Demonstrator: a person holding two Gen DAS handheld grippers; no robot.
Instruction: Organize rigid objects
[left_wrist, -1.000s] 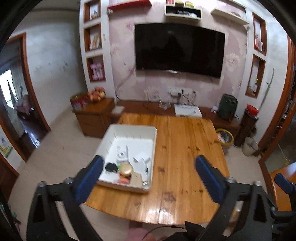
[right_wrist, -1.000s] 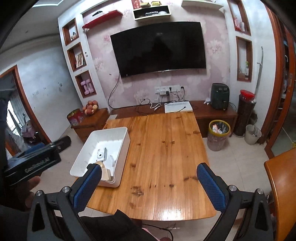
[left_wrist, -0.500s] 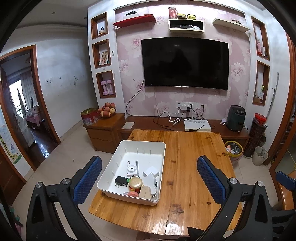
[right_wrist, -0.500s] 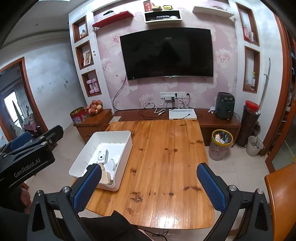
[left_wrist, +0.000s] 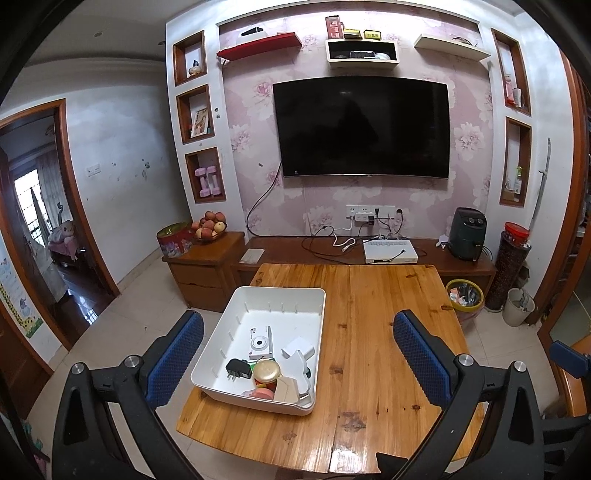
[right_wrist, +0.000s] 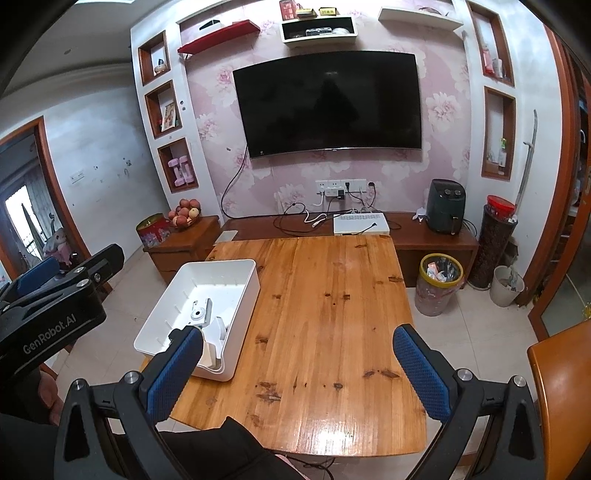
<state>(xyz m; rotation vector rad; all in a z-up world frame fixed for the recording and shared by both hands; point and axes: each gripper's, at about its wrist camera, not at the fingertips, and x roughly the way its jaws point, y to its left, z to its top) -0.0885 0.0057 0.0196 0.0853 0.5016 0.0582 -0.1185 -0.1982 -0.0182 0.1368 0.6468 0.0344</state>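
Below, the white bin (left_wrist: 236, 328) lies left of both wide-open, empty grippers (left_wrist: 295, 354) (right_wrist: 295, 363).

The surface (left_wrist: 384, 332) is glossy honey-orange wood with dark knots. The bin (left_wrist: 236, 332) on it is plain white, holding a white camera (left_wrist: 260, 343), a black plug adapter (left_wrist: 235, 369) and a gold-lidded jar (left_wrist: 266, 370). The left gripper (left_wrist: 295, 354) and right gripper (right_wrist: 295, 363) are black with blue dimpled pads (right_wrist: 417, 365). The wallpaper (left_wrist: 247, 122) is pale pink with flowers, around a black television (left_wrist: 364, 129).
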